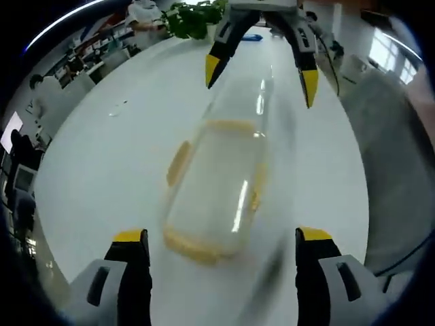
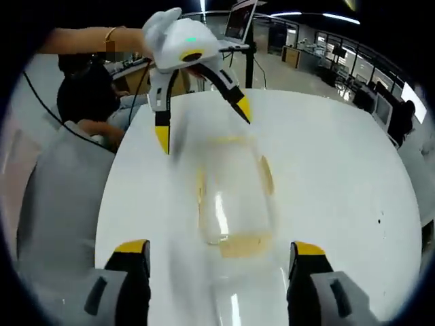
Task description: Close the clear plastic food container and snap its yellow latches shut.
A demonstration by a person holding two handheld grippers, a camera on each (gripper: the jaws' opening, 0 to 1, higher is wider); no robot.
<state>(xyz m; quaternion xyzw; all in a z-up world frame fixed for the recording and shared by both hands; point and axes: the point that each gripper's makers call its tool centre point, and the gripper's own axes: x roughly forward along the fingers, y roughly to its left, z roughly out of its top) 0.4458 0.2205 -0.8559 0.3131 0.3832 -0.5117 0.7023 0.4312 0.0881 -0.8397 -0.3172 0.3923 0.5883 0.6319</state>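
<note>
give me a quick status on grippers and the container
Left gripper open, right gripper open, both off the container. Clear food container on white table between them, blurred; latch state unclear. Nothing in the way.

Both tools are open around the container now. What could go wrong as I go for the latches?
1. The clear container lies loose on the smooth white table, gripped by neither tool; pressing one yellow latch may slide it.
2. The left tool and right tool face each other across the container and could collide.
3. Motion blur hides whether the lid is seated; latching might jam.
</note>
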